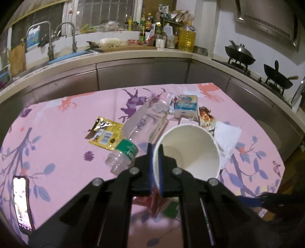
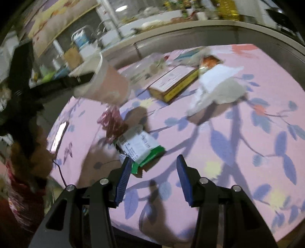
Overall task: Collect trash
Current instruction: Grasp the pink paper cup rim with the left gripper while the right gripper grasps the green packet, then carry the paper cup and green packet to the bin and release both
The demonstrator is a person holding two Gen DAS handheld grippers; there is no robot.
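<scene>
Paper cup [image 1: 188, 150] | left tool [image 1: 156, 164] pinches rim | right tool [image 2: 153, 167] agape, empty, blurred

Dim kitchen, lit from indoors. Pink tablecloth [image 1: 57, 122] with deer and branch prints covered the surface. Behind it a curved counter [image 1: 133, 52] with metal cabinet fronts, two faucets [image 1: 63, 36], barred window [image 1: 103, 11], range hood [image 1: 266, 19], two woks [image 1: 240, 54].
</scene>
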